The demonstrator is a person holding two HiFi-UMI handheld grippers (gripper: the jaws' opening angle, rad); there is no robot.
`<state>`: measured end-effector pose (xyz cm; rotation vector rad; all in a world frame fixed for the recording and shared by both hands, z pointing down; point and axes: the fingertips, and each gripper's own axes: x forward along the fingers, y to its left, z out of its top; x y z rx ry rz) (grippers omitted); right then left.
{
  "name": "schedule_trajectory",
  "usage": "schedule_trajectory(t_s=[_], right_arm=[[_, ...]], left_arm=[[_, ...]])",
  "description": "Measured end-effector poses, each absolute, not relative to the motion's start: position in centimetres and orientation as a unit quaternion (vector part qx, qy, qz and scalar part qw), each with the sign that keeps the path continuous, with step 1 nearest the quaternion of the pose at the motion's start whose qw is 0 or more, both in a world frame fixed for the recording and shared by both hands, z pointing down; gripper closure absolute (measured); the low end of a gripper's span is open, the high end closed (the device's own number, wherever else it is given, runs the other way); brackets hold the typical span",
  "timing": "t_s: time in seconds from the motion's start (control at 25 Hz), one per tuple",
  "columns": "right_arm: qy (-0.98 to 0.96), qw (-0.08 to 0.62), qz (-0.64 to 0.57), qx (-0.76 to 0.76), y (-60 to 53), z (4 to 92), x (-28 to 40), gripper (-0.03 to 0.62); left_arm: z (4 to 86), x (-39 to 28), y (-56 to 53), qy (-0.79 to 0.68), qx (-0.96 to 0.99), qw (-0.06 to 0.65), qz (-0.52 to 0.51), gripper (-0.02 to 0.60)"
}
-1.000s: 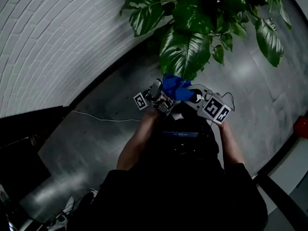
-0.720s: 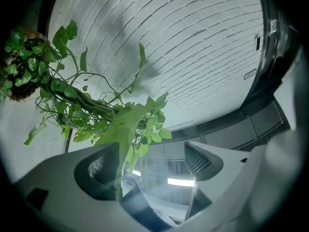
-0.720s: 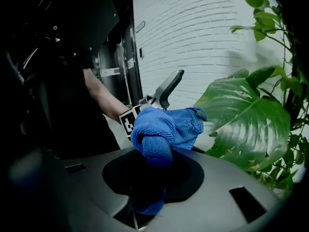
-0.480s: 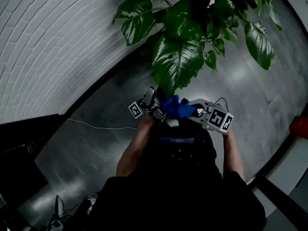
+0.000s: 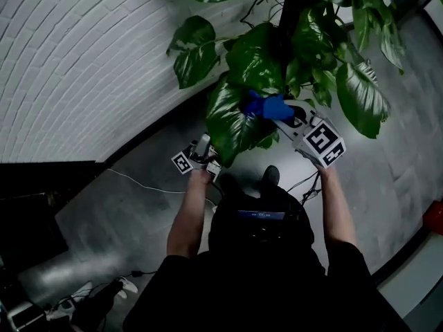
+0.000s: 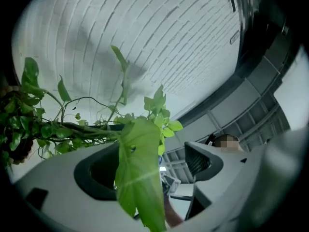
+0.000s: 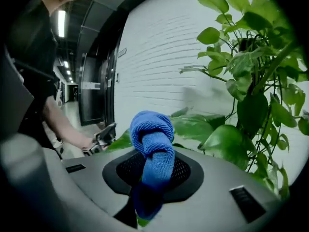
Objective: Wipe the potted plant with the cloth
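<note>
A white brick wall (image 5: 83,61) and grey floor (image 5: 131,192) back the potted plant (image 5: 256,54), its leaves broad and glossy.

Head view: the right gripper (image 5: 294,120) holds the bunched blue cloth (image 5: 266,106) against a big leaf (image 5: 232,123).

Left gripper view: the left gripper (image 6: 154,163) has its jaws apart, with a green leaf (image 6: 137,173) hanging between them.

Right gripper view: the jaws pinch the cloth.

Grey, faintly glossy concrete floor (image 5: 131,216), seen from steeply above. Thin white cable (image 5: 143,183) trailing across the left part. Tangle of plugs and cords (image 5: 73,303) at lower left. Red object (image 5: 436,217) at far right, cut off by the edge.
</note>
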<state>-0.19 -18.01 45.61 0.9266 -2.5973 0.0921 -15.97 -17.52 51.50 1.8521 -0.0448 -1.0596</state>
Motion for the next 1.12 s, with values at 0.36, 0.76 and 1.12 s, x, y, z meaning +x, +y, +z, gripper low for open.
schedule_trajectory(t_s=[0.36,0.76,1.12], right_arm=[[-0.911,0.214,0.108,0.337,-27.8,50.0,-1.4,0.49],[-0.915,0.184,0.172,0.316,-21.5,53.9,-3.0,0.49],[-0.929,0.257,0.157,0.214,-13.8,56.5,-6.4,0.49]], left_arm=[[50.6,-11.3,-16.6,-0.025,0.781,0.465,-0.417,0.16],[50.3,-11.0,-17.3,0.036,0.725,0.5,-0.472,0.16],[50.9,-11.3,-17.3,0.031,0.713,0.513,-0.477,0.16]])
